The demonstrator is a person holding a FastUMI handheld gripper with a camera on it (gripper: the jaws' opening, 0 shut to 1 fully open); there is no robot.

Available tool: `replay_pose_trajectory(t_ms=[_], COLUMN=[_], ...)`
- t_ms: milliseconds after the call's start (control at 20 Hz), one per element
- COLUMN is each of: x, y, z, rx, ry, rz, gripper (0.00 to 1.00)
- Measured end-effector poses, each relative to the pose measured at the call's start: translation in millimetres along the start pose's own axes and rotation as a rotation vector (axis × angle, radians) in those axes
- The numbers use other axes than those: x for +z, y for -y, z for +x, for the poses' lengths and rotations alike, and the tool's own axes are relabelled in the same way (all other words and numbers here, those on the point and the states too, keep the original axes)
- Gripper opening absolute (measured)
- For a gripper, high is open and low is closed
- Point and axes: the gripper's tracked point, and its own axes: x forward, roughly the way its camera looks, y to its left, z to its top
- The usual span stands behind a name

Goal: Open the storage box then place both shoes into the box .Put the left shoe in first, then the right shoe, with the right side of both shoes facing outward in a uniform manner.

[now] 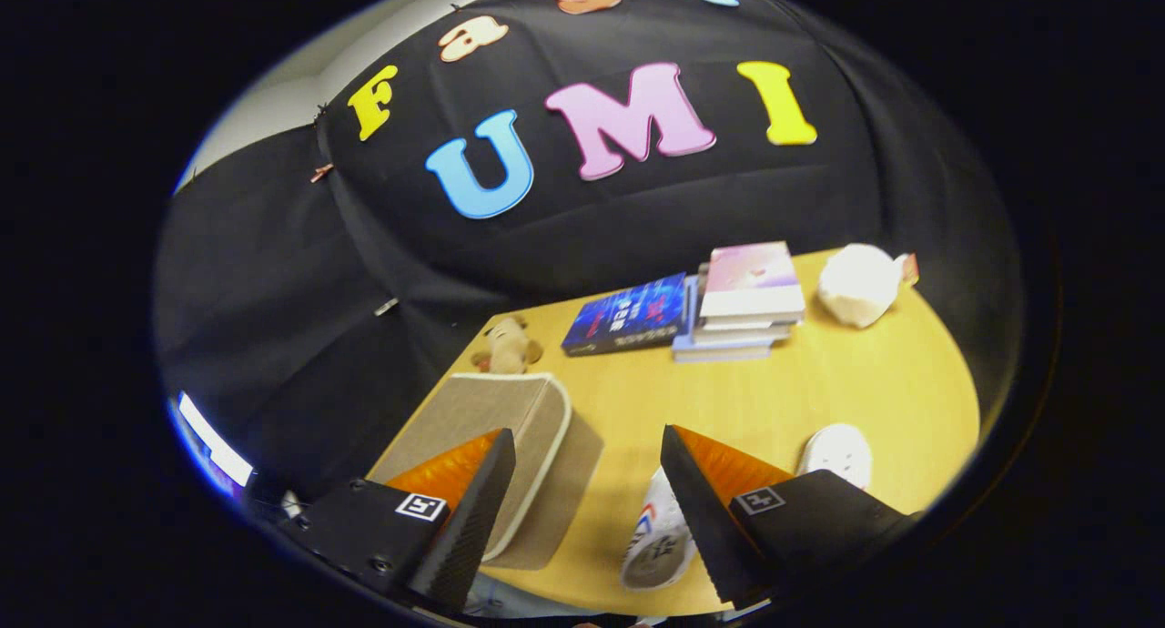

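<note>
A beige fabric storage box (pixel 523 446) with a pale-edged lid stands on the wooden table (pixel 819 382), just ahead of my left finger (pixel 473 501); the lid lies shut on it. A white shoe (pixel 657 537) lies beside my right finger (pixel 705 510), partly hidden by it. The toe of a second white shoe (pixel 837 452) shows beyond the right finger. My gripper (pixel 592 528) hovers above the table, open, nothing between its fingers.
Beyond the fingers, at the table's far side, lie a dark blue book (pixel 628 316), a stack of books (pixel 742 305) and a white plush toy (pixel 860 284). A small brown plush toy (pixel 505 344) sits behind the box.
</note>
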Motion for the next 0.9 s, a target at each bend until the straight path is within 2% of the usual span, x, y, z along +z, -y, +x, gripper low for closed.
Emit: replay_pose_trajectory(t_ms=[550, 700, 900], x=[-107.4, -116.8, -117.4], y=[-41.3, -46.8, -54.0], z=[33.5, 41.1, 41.4], rx=[0.340, 0.407, 0.477], ry=[-0.368, -0.419, -0.452], rz=[0.261, 0.352, 0.409], gripper=[0.98, 0.98, 0.97])
